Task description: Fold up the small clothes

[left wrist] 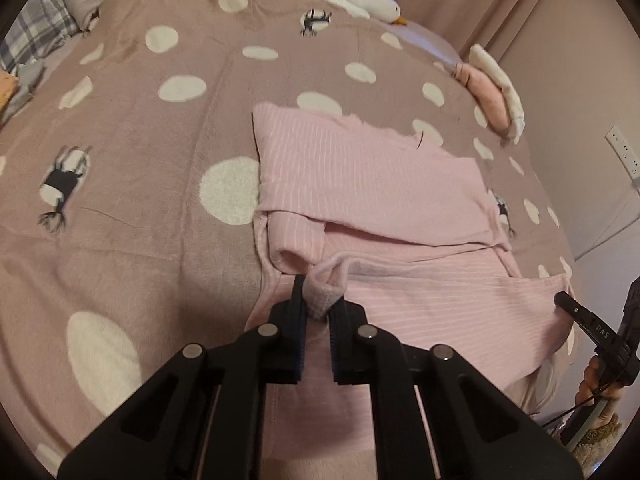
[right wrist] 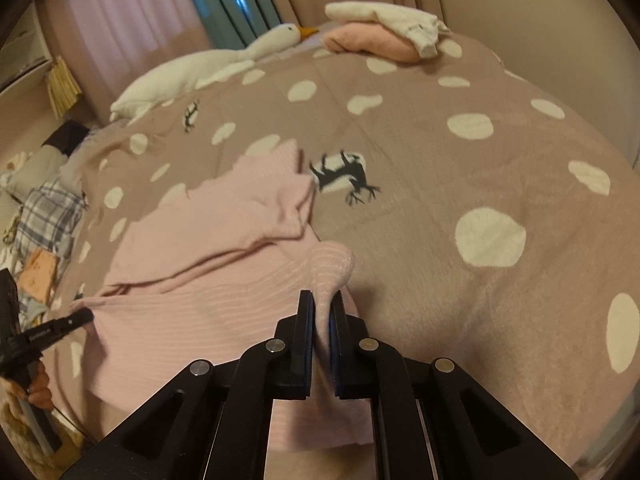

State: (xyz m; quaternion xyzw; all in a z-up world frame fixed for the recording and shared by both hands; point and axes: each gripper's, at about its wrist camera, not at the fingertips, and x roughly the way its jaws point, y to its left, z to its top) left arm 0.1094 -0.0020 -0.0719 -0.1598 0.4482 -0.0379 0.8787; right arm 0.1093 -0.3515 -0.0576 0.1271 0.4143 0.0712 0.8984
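A pink striped garment [left wrist: 372, 184] lies partly folded on a mauve blanket with white dots [left wrist: 160, 160]. My left gripper [left wrist: 318, 300] is shut on the garment's near hem, with a bunched fold of cloth pinched between its pads. In the right wrist view the same pink striped garment [right wrist: 208, 280] stretches off to the left, and my right gripper [right wrist: 322, 304] is shut on its near right corner, the cloth rising in a ridge between the pads. Each gripper shows in the other's view: the right one [left wrist: 576, 312] at the right edge and the left one [right wrist: 76, 318] at the left edge.
A stack of folded clothes, pink under white [right wrist: 384, 34], lies at the blanket's far edge. A white goose plush [right wrist: 224, 62] rests along the back. Plaid cloth [right wrist: 48, 216] and other items lie at the left side. A wall with an outlet [left wrist: 622, 152] stands on the right.
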